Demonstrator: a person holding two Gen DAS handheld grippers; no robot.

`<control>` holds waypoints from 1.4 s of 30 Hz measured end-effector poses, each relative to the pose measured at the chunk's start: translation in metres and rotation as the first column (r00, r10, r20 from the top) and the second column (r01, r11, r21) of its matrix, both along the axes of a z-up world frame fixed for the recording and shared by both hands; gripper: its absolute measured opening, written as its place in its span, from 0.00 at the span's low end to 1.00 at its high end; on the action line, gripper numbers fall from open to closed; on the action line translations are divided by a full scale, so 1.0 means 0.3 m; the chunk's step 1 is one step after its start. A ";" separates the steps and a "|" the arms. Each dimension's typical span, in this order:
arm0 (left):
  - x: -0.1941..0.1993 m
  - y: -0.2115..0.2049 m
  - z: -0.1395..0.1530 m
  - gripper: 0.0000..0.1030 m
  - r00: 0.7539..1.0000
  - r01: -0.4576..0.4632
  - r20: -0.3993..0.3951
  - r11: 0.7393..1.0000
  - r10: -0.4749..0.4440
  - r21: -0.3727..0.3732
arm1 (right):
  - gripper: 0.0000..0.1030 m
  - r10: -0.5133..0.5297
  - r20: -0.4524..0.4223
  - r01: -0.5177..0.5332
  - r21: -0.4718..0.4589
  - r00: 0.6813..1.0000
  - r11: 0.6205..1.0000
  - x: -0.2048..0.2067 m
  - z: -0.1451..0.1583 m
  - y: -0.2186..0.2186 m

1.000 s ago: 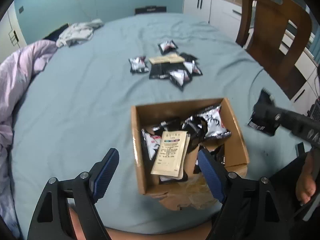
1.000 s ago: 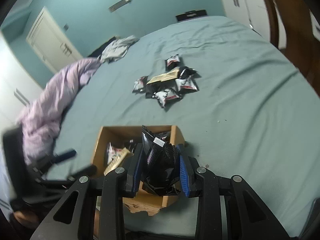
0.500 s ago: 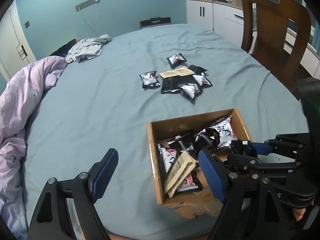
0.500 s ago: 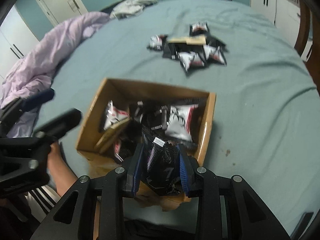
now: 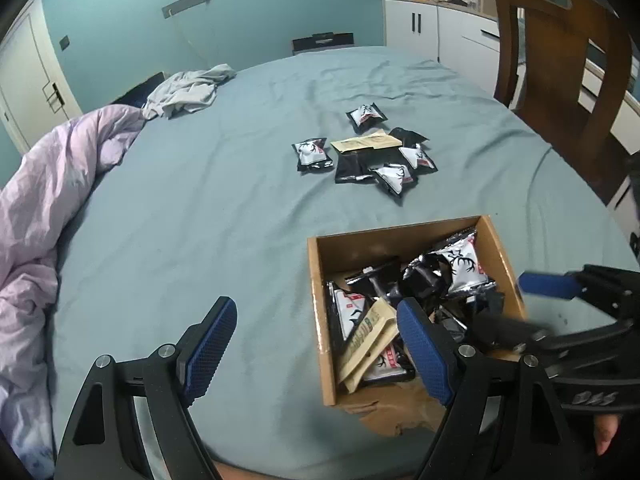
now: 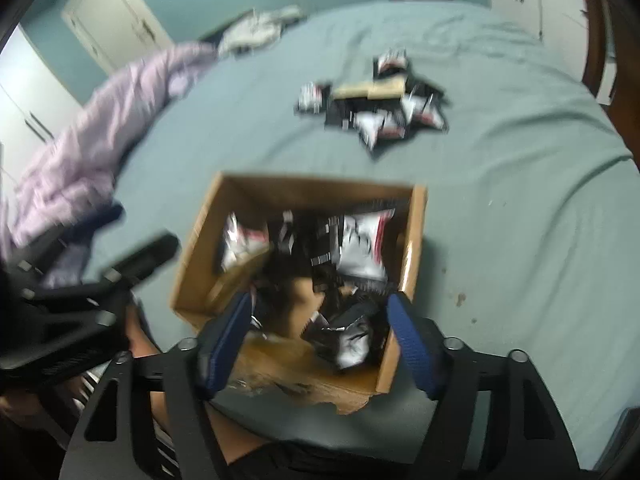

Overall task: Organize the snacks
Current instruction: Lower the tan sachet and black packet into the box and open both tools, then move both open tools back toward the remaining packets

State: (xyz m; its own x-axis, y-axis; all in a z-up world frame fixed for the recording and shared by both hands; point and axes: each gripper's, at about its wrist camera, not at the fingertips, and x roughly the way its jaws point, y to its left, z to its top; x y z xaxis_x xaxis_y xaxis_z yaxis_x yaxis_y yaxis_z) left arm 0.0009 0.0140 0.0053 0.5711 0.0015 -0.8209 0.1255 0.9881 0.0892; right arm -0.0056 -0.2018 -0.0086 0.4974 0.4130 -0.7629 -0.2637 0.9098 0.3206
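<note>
Cardboard box (image 5: 404, 240) sits at the near edge of the bed (image 5: 240, 200), partly filled. Inside: several black-and-white snack packets, a tan sachet (image 5: 370, 330) leaning in the near-left corner, and a dark packet (image 6: 348, 336) lying in the box's near-right corner, directly under the right gripper (image 6: 320, 344).

Right gripper jaws are opening above that corner; the dark packet lies between and below the pads, and no pad presses on it. Blur makes finer contact hard to read. Judged: this packet is delivered.

Left gripper (image 5: 316, 348) hangs just left of the box over bare sheet, jaws wide apart, nothing between them; its right pad overlaps the box's near-left area in view.

Left to do: a cluster of loose packets (image 5: 390, 174) with a second tan sachet (image 5: 366, 142) lies beyond the box's far wall, well apart from it. Roughly seven or eight items there. Judged: task somewhat past halfway.

Against a second ago: the right gripper then clamped the dark packet upright, short of the box's near wall; now it is over the box interior and the packet is down. Left gripper's opening is unchanged. The far cluster looks untouched.

Further out from the box: lilac duvet (image 5: 52, 200) left, wooden chair (image 5: 560, 48) far right.
</note>
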 end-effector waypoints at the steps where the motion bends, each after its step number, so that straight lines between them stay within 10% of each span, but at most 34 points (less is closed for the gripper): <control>1: -0.001 0.000 0.000 0.81 1.000 -0.002 0.000 1.000 0.002 -0.004 | 0.74 -0.019 0.023 0.018 0.022 1.000 1.000 -0.010 0.014 -0.019; 11: -0.009 -0.014 0.000 0.81 1.000 0.003 -0.005 1.000 -0.003 -0.002 | 0.77 -0.246 0.138 0.234 0.097 0.960 0.967 -0.093 0.089 -0.206; 24: 0.005 -0.057 -0.013 0.81 0.997 0.067 -0.033 0.998 -0.067 -0.005 | 0.78 -0.334 -0.124 0.355 0.234 0.934 0.905 0.191 0.002 -0.296; 42: 0.055 -0.112 -0.054 0.81 0.986 0.134 -0.098 0.990 -0.137 -0.032 | 0.78 -0.063 -0.135 0.070 0.045 0.989 0.997 0.657 -0.091 -0.064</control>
State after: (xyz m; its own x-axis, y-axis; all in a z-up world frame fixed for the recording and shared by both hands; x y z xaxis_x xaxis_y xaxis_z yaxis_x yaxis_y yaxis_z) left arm 0.0174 -0.0197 -0.0110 0.4799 -0.0917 -0.8725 0.2655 0.9631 0.0449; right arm 0.1914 -0.2209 -0.0358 0.4206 0.4212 -0.8036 -0.1551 0.9060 0.3938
